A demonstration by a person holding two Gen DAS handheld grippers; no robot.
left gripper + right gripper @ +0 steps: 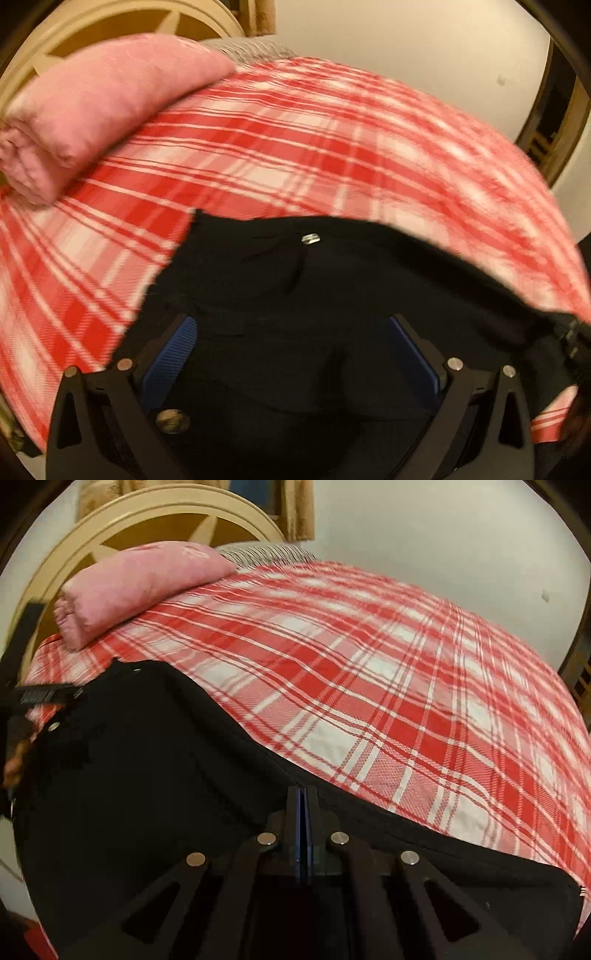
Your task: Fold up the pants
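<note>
Black pants (295, 295) lie on a red and white plaid bed cover (295, 147), waistband with a metal button (310, 238) at the far side. My left gripper (291, 325) is open, its blue pads (173, 354) spread wide just above the pants fabric. In the right wrist view the pants (129, 757) fill the lower left. My right gripper (300, 794) is shut, pads pressed together at the pants' edge; the frame does not show clearly whether fabric sits between them. The other gripper (48, 694) shows at the far left of that view.
A folded pink blanket (92, 110) lies at the head of the bed, also in the right wrist view (140, 587). A curved wooden headboard (166, 513) stands behind it. A white wall (443, 535) is to the right. Plaid bed cover (406, 683) stretches right of the pants.
</note>
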